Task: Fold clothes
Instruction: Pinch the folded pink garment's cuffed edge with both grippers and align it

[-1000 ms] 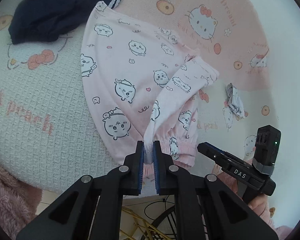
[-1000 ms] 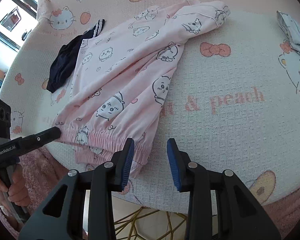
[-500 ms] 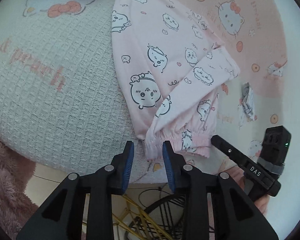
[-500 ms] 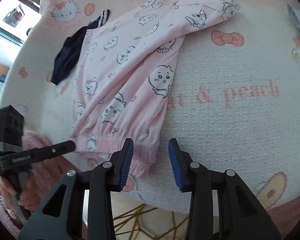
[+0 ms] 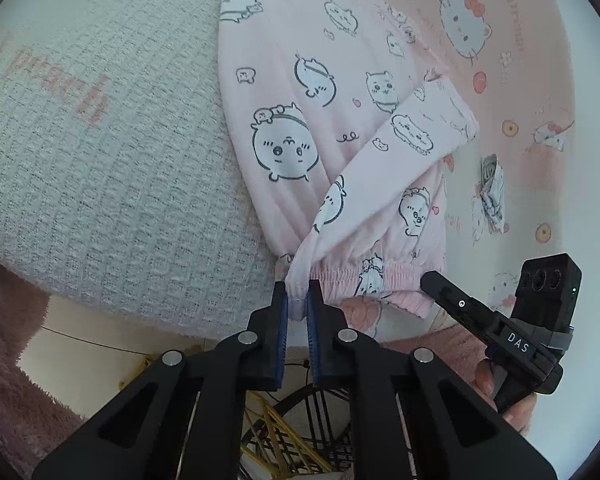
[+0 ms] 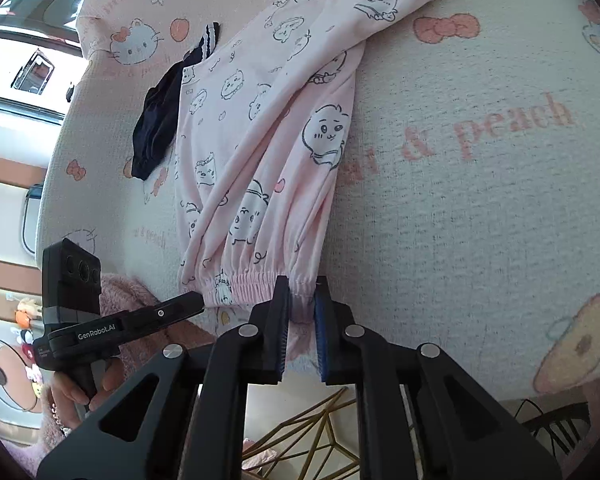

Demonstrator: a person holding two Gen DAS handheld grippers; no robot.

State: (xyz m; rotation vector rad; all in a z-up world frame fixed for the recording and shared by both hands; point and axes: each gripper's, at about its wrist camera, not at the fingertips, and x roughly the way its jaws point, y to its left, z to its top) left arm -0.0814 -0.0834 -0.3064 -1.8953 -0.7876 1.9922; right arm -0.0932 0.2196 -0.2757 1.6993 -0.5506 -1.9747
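The pink cartoon-print cotton pyjama trousers [image 5: 300, 92] stretch ahead of both jaws on a waffle-knit cover, one leg folded back; the left gripper [image 5: 297, 300] and right gripper [image 6: 302, 300] each pinch a waistband corner. Those shallow bites could slip when lifted, and uneven pulling would skew the fold

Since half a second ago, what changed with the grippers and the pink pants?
Both grippers closed on the elastic waistband of the pink cartoon-print pants: left gripper on one corner, right gripper on the other. Both were open half a second ago. The navy garment and patterned cat-print blanket stayed put.
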